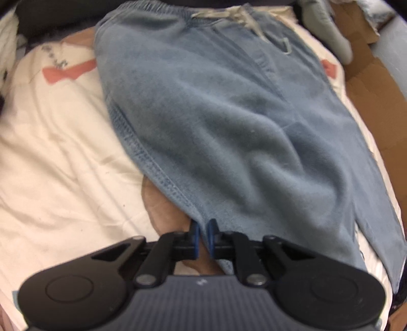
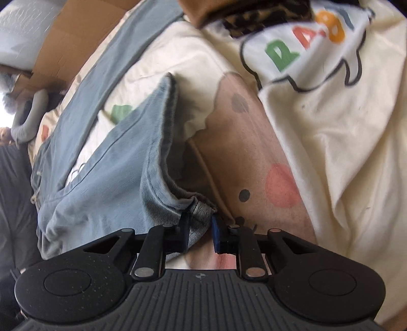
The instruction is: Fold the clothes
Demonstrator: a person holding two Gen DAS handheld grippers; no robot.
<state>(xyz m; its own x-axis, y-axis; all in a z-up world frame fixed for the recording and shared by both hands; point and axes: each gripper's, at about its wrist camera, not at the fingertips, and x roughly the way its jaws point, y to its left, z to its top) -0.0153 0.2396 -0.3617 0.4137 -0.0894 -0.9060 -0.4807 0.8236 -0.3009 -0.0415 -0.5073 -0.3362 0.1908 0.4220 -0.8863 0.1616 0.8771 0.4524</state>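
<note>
Light blue denim pants (image 1: 216,122) lie spread on a cream printed bed cover (image 1: 58,142), waistband and pale drawstring at the far end. My left gripper (image 1: 203,229) is shut on the hem of a pant leg, blue pads pinching the cloth edge. In the right wrist view the pants (image 2: 122,173) stretch away to the left, and my right gripper (image 2: 199,224) is shut on a bunched hem corner, with denim filling the gap between its blue pads.
Brown cardboard (image 1: 376,84) lies along the right side of the bed, with a grey curved item (image 1: 330,30) near it. The cover (image 2: 330,127) shows coloured letters (image 2: 305,38) and pink and grey dots. A dark leopard-patterned cloth (image 2: 262,17) lies at the far edge.
</note>
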